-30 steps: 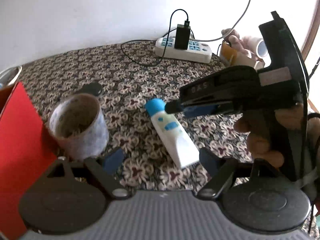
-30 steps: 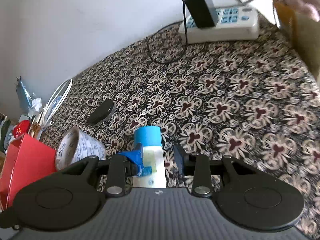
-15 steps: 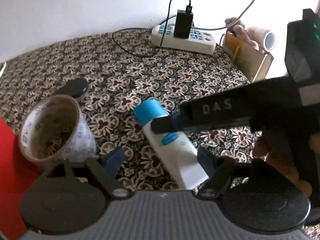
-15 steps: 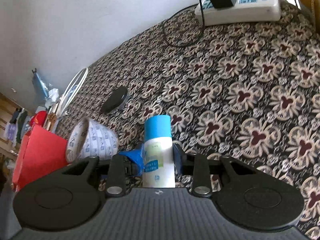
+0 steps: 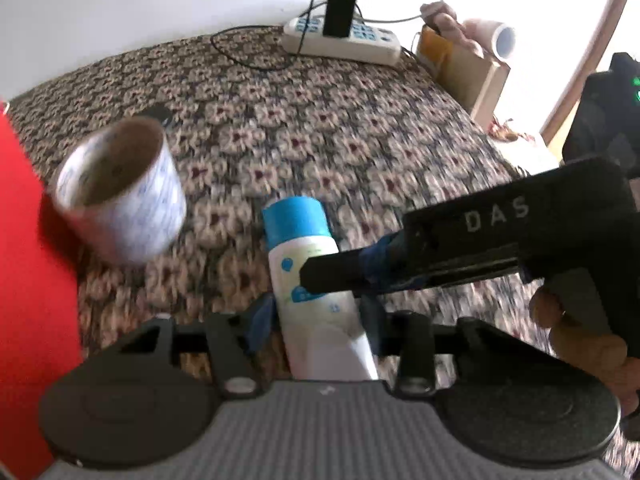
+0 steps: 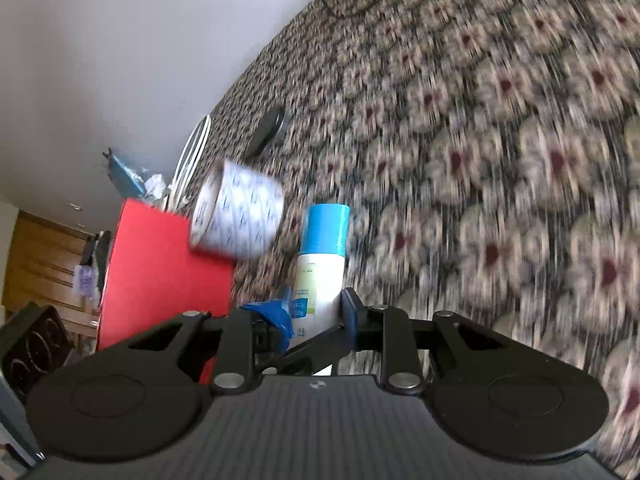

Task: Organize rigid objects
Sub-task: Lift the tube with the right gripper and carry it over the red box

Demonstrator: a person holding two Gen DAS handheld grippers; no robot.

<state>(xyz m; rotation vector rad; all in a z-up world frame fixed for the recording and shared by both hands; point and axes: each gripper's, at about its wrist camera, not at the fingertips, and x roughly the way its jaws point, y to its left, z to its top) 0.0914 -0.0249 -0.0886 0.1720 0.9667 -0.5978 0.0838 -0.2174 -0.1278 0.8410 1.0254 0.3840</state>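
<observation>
Both grippers squeeze the same white tube.

The left gripper [image 5: 316, 320] has its two fingers pressed on the sides of the white tube with the blue cap [image 5: 310, 280], near its flat end. The right gripper [image 6: 316, 314] pinches the same tube from the right side, closer to the cap. Ahead and to the left lies a roll of tape [image 5: 120, 196], next to a red box [image 5: 28, 280]. The flowery cloth [image 5: 320, 128] is under all of them. Far ahead sits a white power strip [image 5: 344, 36].
</observation>
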